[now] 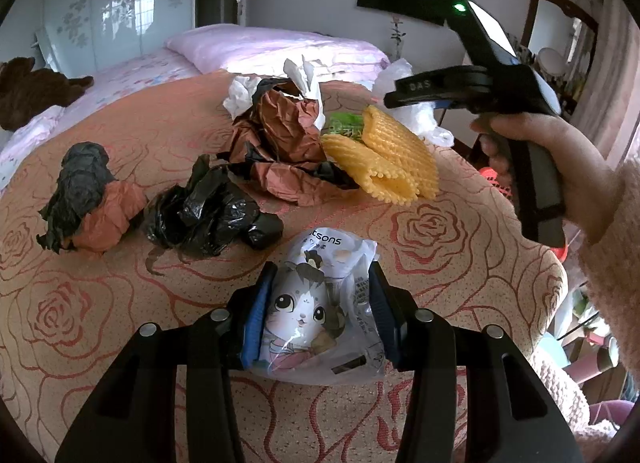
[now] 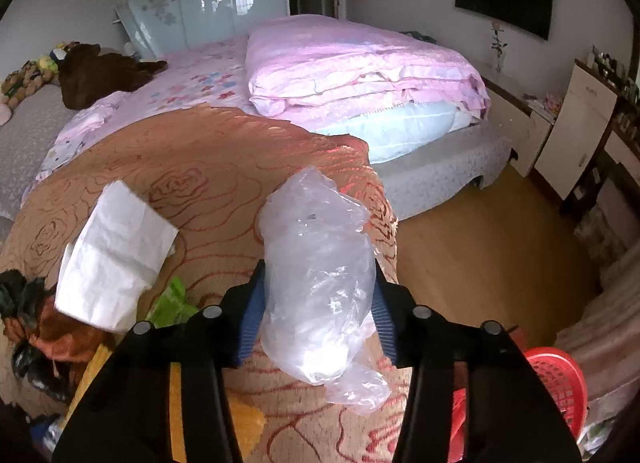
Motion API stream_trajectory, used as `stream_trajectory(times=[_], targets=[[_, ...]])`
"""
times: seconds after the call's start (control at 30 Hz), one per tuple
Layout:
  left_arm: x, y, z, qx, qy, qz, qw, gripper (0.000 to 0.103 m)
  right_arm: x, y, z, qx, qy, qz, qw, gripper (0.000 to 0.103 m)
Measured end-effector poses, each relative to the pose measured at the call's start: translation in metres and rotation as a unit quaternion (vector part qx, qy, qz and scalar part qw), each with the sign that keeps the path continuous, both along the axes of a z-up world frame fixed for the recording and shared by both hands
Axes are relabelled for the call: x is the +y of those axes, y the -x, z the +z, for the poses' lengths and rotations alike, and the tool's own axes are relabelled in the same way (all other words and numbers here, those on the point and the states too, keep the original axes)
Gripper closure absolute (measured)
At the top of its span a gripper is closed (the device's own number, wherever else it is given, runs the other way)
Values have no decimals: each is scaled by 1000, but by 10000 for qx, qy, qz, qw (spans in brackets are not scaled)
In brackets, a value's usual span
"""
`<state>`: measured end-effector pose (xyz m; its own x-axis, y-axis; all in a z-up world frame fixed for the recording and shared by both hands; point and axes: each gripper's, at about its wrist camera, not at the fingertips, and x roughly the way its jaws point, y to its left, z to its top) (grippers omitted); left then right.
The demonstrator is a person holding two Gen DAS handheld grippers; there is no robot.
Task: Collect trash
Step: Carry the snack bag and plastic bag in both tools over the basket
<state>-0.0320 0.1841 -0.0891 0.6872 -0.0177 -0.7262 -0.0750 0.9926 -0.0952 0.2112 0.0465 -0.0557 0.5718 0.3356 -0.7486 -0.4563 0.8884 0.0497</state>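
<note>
Clear plastic bag (image 2: 320, 283) apparently pinched between right tool (image 2: 320, 315) pads.

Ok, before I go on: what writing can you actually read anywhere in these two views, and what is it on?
"tsons": on the cat-print packet held in the left tongs; the start of the word is cut off by a fold.
"DAS": raised letters on the right tongs, seen from the left wrist view.
Small print and a barcode on the packet: too small to read.
Mark on the white cabinet: blurred.
The clear plastic bag: no writing.
</note>
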Motion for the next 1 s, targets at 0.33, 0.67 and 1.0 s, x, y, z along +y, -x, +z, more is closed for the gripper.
stream_trajectory(times=[0.33, 0.67, 1.0], targets=[[1, 0, 1, 56, 141, 92, 9998, 59, -24, 41, 26, -190, -467, 85, 9987, 58], [-13, 7, 17, -152, 169, -73, 9997, 60, -53, 94, 45, -284, -828, 131, 9961, 58], [-18, -3, 58, -571, 285, -10, 9980, 60, -84, 134, 63, -509, -1033, 86, 9933, 58]])
